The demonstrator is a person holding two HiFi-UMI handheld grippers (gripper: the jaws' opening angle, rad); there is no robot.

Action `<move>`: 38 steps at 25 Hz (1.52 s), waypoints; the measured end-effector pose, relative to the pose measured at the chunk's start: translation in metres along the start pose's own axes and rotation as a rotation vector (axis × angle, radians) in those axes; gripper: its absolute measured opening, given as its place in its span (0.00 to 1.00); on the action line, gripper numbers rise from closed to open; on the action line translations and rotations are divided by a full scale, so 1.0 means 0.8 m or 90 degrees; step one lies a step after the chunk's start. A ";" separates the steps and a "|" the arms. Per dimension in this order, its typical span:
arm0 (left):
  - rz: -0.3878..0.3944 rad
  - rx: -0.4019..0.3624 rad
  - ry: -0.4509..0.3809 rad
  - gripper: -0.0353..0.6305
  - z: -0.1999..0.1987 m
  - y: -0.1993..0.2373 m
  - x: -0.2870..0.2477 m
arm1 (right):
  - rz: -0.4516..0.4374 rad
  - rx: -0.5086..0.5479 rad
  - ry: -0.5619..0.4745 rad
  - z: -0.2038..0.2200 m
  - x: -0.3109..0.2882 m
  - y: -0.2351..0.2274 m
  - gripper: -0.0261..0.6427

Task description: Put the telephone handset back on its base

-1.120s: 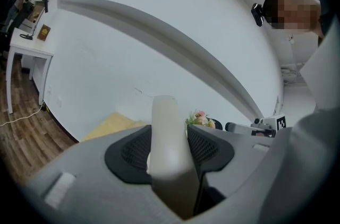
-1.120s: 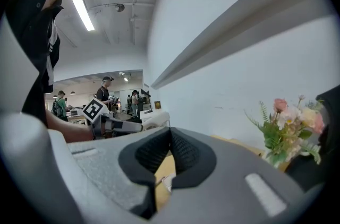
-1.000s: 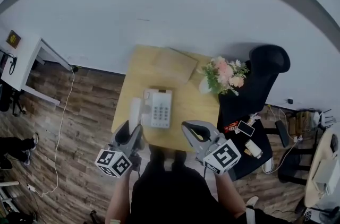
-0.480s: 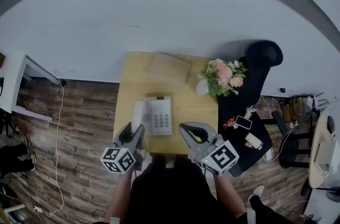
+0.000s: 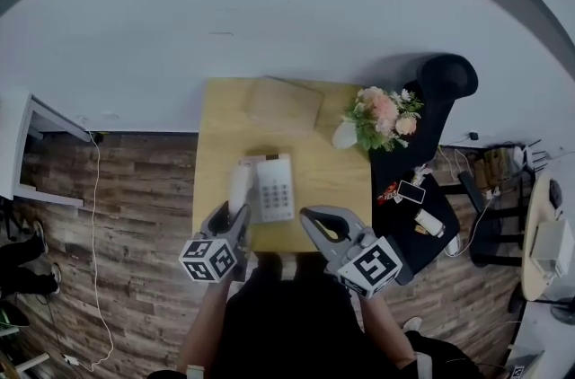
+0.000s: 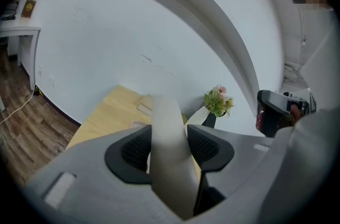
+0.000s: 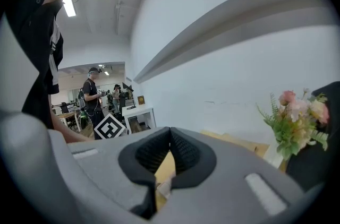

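A white telephone base (image 5: 275,188) with a keypad sits on the wooden table (image 5: 332,180). The pale handset (image 5: 238,186) lies just left of the base, along its side. My left gripper (image 5: 233,217) is at the handset's near end. In the left gripper view both pads clamp the handset (image 6: 166,117), so the left gripper (image 6: 169,138) is shut on it. My right gripper (image 5: 314,221) hovers over the table's near edge, right of the base. The right gripper (image 7: 170,137) has its pads pressed together with nothing between them.
A flat brown box (image 5: 284,106) lies at the table's far side. A vase of pink flowers (image 5: 381,118) stands at the far right corner. A black chair (image 5: 446,84) and a dark side table (image 5: 422,229) with small items are to the right. The wall runs behind.
The head view has drifted, so the table sits a little higher in the frame. Both grippers keep nearly the same places by the phone; the left stays at the handset's near end.
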State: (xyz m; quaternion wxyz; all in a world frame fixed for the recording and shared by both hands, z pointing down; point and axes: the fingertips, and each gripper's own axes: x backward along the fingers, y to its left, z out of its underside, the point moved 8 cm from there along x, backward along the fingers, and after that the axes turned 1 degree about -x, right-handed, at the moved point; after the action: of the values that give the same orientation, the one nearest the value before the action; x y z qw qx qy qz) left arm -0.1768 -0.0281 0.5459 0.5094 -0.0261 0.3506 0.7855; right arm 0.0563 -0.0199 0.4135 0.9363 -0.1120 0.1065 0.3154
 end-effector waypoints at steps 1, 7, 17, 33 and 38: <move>-0.005 0.002 0.004 0.38 0.003 0.002 -0.002 | 0.000 0.001 0.004 0.000 -0.001 0.001 0.04; -0.023 0.044 0.014 0.38 0.018 0.018 -0.013 | 0.000 -0.016 0.024 0.007 -0.003 0.001 0.04; -0.063 0.046 0.053 0.38 0.041 0.035 -0.041 | 0.014 -0.046 0.048 0.026 -0.003 -0.007 0.04; -0.112 0.060 0.097 0.38 0.053 0.051 -0.094 | 0.019 -0.065 0.079 0.032 -0.001 -0.016 0.04; -0.135 0.057 0.103 0.38 0.060 0.050 -0.104 | 0.032 -0.071 0.080 0.034 0.009 -0.024 0.04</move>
State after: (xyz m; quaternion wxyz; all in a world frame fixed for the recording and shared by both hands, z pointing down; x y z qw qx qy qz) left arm -0.1547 -0.0748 0.6361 0.5605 -0.1032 0.4204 0.7061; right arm 0.0769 -0.0231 0.4398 0.9117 -0.1813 0.1502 0.3366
